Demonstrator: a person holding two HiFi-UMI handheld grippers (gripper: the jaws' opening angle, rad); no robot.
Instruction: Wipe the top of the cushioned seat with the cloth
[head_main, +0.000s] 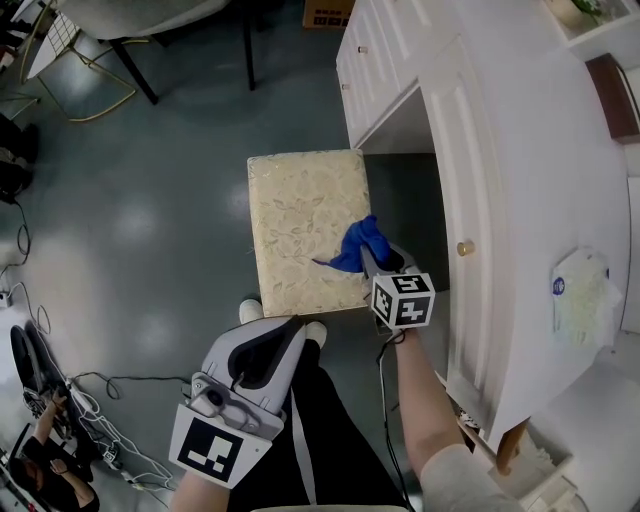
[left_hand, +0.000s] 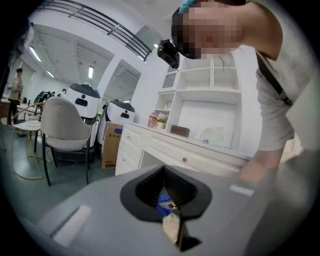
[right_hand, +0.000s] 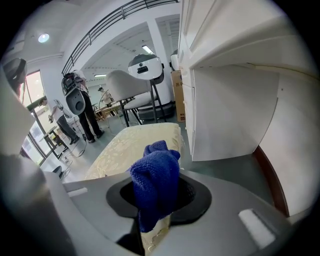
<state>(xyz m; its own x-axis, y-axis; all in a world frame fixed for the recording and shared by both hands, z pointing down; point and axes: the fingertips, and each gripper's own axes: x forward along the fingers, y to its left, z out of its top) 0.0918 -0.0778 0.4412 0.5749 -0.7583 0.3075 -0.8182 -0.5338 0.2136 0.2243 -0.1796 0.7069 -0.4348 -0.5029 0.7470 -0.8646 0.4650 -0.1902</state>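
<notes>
Nearest, low over dark trouser legs: left gripper, tips just at the seat's near edge, jaws apparently pressed together on nothing, with only a thin slit visible between the pads in its own view. Farther out, right gripper, clamped on a bunched blue cloth, marker cube facing up behind it. Cloth resting on top of the cushioned seat, toward its right near corner, a dark tip lying leftward across the cream floral fabric. Seat standing on grey floor, right side tucked just beside a white dresser with a round brass knob. Beyond, upper left, pale chair on thin legs.
</notes>
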